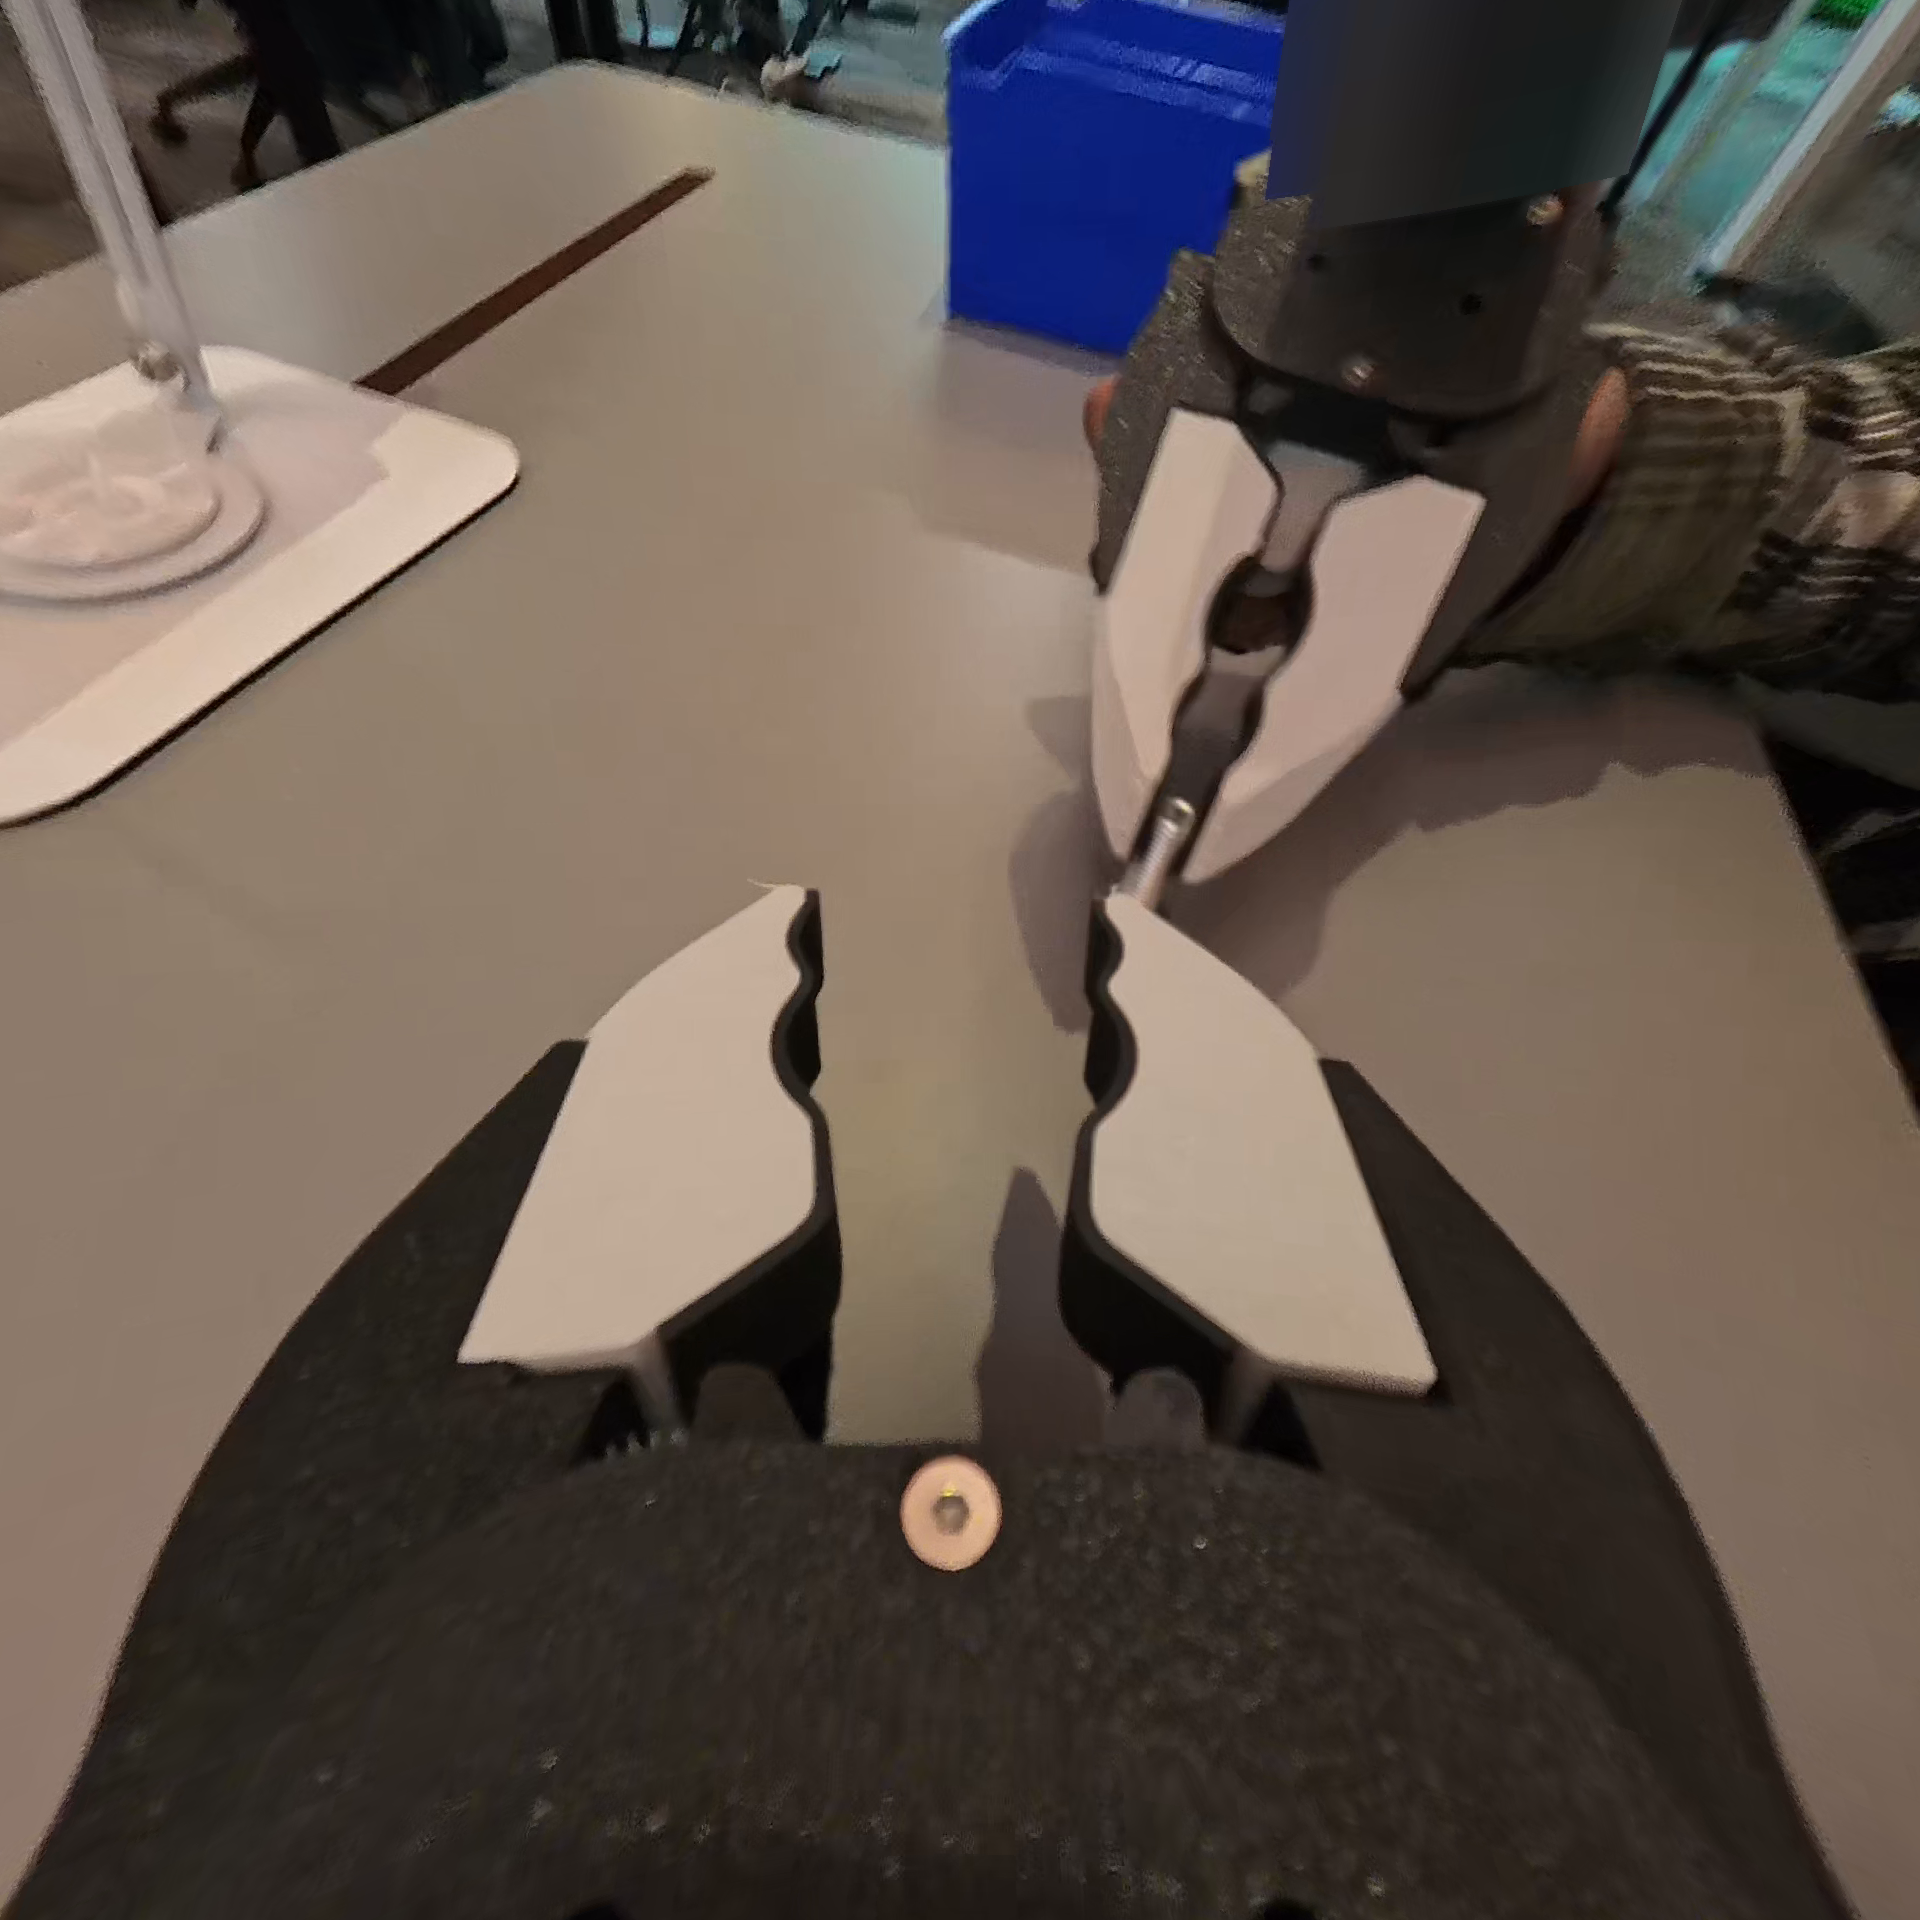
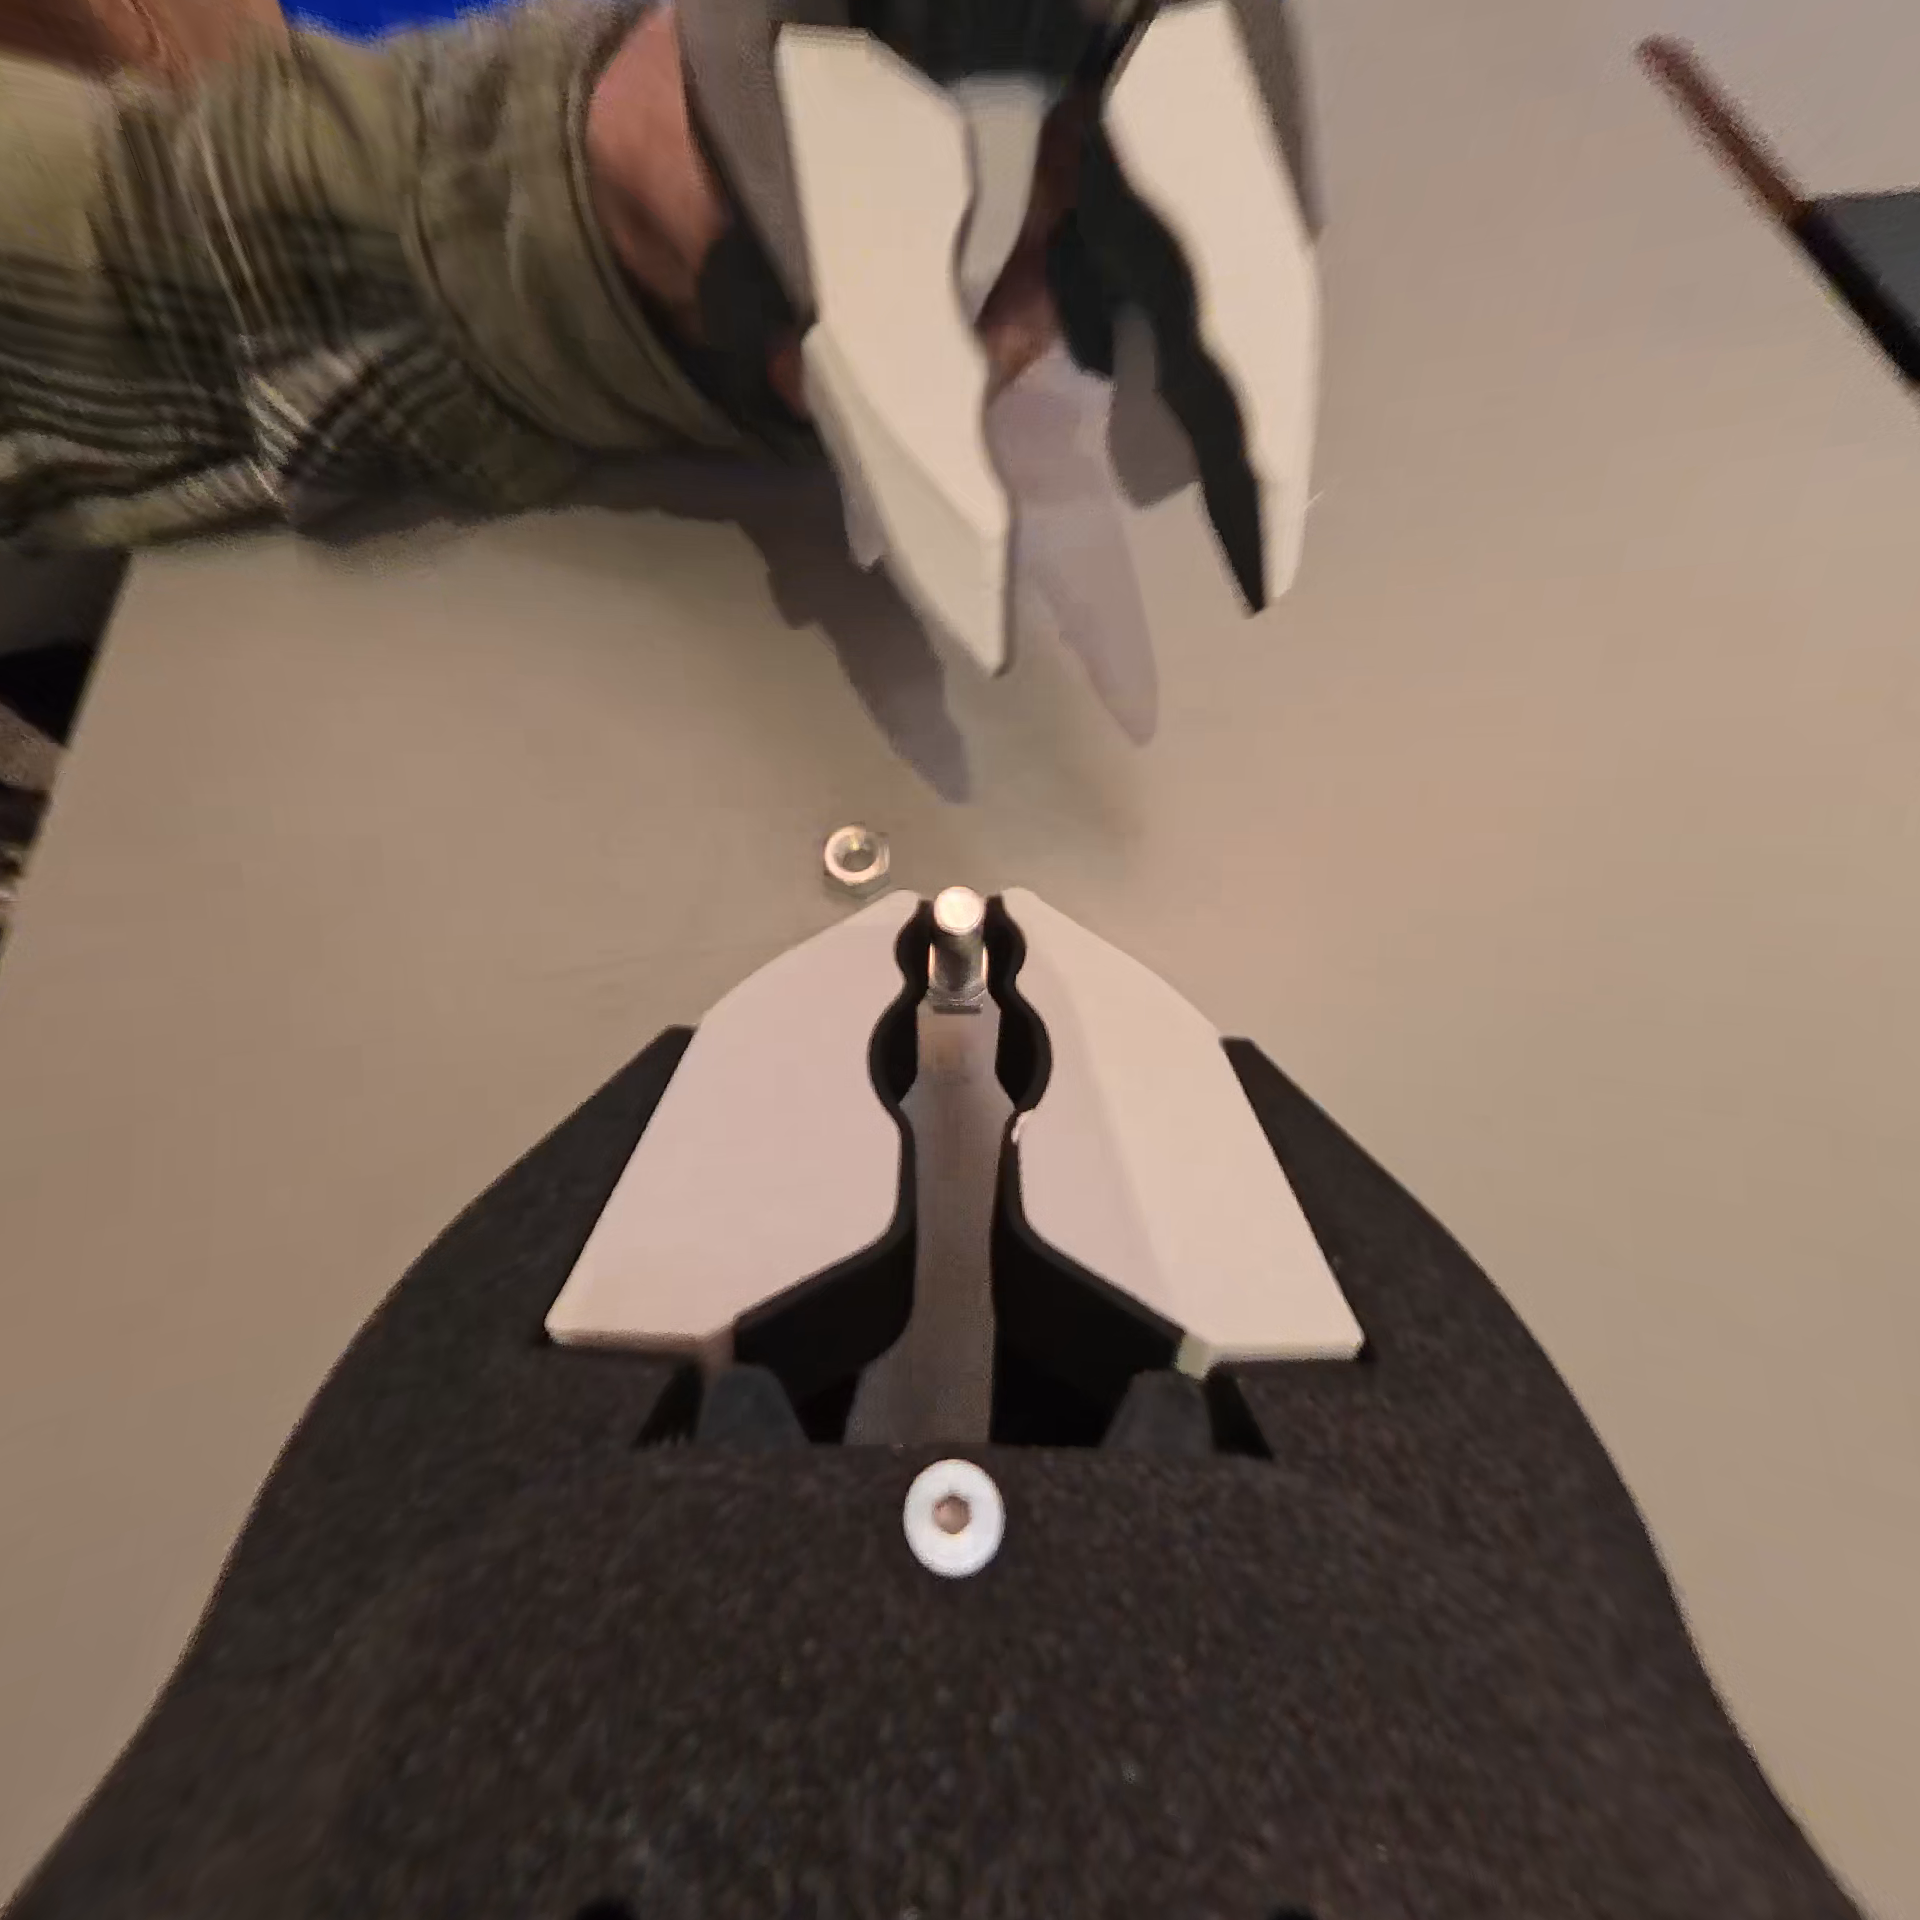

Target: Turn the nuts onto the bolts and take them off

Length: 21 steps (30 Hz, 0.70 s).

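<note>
My right gripper (image 2: 956, 902) is shut on a silver bolt (image 2: 954, 951), which stands between its fingertips with the threaded end pointing away. A small silver nut (image 2: 854, 857) lies flat on the grey table (image 2: 1455, 831), just left of the bolt's tip. My left gripper (image 1: 956, 909) is open and empty, hovering low over the table. It faces the right gripper (image 1: 1158, 857), whose tips with the bolt (image 1: 1166, 836) sit just beyond the left gripper's right fingertip. In the right wrist view the left gripper (image 2: 1127, 634) hangs blurred above the nut. The nut is not seen in the left wrist view.
A blue bin (image 1: 1091, 177) stands at the back of the table. A white stand on a white mat (image 1: 260, 582) is at the left. A dark slot (image 1: 540, 275) runs across the tabletop. The table's edge (image 1: 1829, 883) is close on the right. A plaid sleeve (image 1: 1714, 499) reaches in there.
</note>
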Tool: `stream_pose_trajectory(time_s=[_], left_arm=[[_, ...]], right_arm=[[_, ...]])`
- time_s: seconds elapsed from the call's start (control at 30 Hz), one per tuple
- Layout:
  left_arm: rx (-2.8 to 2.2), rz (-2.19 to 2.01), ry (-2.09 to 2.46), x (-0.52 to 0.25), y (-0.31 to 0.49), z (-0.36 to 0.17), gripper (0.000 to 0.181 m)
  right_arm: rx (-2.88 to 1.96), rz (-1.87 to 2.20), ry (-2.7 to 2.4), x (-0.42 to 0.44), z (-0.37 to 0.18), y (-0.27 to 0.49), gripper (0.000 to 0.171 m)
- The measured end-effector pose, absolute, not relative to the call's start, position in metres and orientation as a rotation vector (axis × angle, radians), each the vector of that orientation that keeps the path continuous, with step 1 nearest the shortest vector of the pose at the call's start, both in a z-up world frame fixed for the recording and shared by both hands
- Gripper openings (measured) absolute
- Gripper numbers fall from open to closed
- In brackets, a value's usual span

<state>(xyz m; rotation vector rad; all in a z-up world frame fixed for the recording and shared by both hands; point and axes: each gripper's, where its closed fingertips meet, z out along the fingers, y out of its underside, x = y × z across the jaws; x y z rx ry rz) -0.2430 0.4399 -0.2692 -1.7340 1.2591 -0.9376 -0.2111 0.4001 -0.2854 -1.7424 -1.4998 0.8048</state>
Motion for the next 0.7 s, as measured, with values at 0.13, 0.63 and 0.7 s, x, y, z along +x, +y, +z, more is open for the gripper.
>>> stream_pose_trajectory(time_s=[0.13, 0.63, 0.7], left_arm=[[-1.601, -1.046, 1.269, -0.221, 0.420, -0.251, 0.054], [-1.412, -1.171, 1.254, -0.183, 0.383, -0.226, 0.042], [-1.407, -1.166, 1.251, -0.183, 0.383, -0.224, 0.040]], right_arm=[[-1.693, 0.833, -1.426, -0.197, -0.234, 0.405, 0.009], [-1.650, 0.924, -1.456, -0.204, -0.200, 0.387, 0.009], [-1.644, 0.936, -1.472, -0.206, -0.200, 0.385, 0.009]])
